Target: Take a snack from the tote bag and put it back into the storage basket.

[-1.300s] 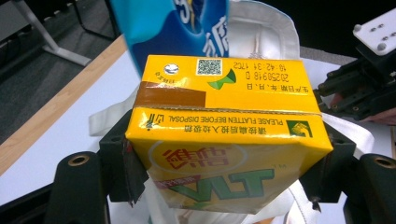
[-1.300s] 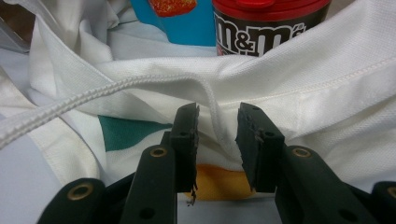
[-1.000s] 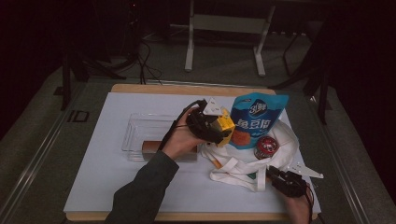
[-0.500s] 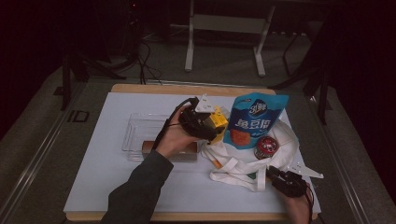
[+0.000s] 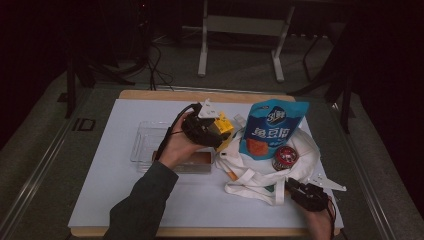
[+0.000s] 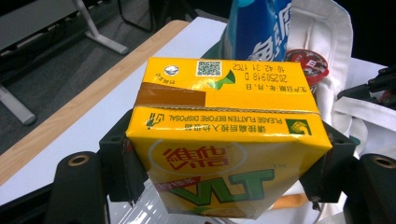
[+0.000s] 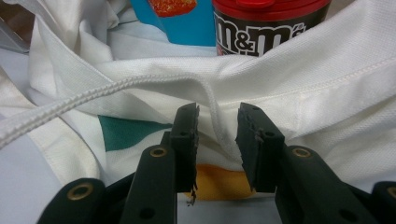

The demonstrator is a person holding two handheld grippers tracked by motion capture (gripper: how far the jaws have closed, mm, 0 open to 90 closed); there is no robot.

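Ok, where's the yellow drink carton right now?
The yellow drink carton is clamped in the left gripper, held above the table just left of the blue snack pouch and the white tote bag, beside the clear plastic tray.

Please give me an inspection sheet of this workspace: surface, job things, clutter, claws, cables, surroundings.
Surface: white mat on a wooden table.
Job's things: yellow drink carton; white cloth bag holding a blue snack pouch and a red-lidded candy tub.
Clutter: clear plastic tray.
Claws: left claw shut on the carton, held above the mat; right claw around the bag's strap, grip unclear.
Cables: black cable from the left claw.
Surroundings: dark floor, grey stand.
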